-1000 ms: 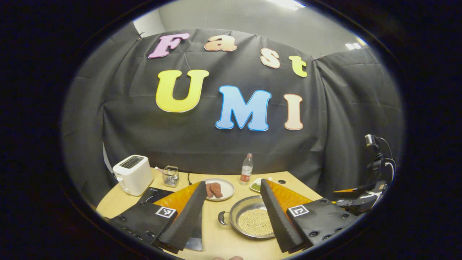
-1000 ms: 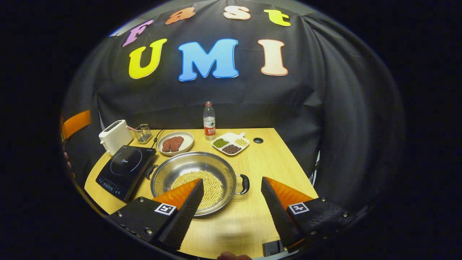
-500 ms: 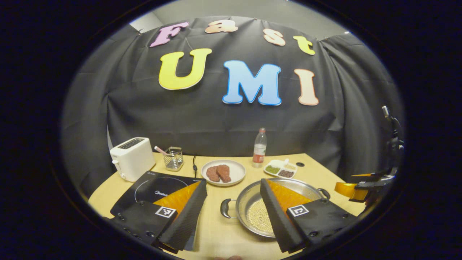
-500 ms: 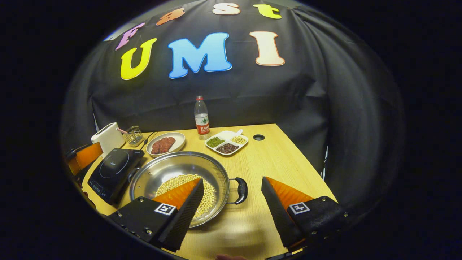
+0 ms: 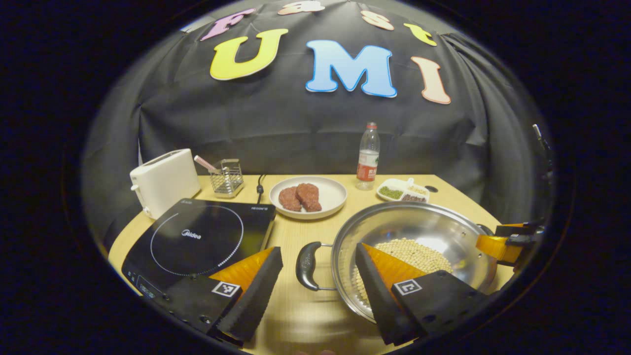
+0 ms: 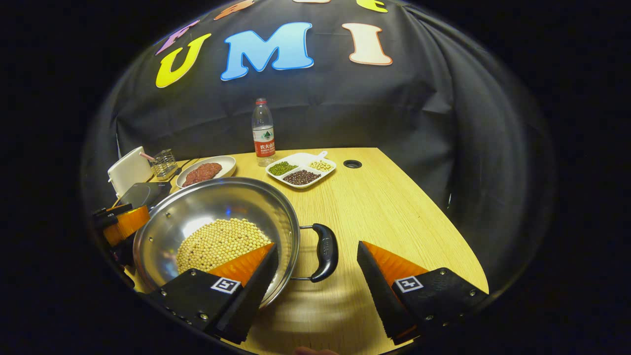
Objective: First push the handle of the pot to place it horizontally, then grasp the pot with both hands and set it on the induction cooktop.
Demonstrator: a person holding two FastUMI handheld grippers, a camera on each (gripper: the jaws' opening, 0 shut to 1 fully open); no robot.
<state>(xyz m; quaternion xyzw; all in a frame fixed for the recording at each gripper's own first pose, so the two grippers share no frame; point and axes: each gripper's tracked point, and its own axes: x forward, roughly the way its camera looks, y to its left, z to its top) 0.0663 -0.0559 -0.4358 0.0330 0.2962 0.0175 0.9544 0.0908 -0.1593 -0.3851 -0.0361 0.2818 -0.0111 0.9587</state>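
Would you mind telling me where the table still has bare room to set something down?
The widest bare patch is the right side of the table, between the pot and the right edge, in front of the divided dish. The back left is crowded: toaster, cooktop, plate and bottle.

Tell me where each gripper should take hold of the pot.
Grip the pot by its two black loop handles: left gripper on the handle facing the cooktop, right gripper on the opposite handle. Both stick out sideways from the rim, so come in level from each outer side.
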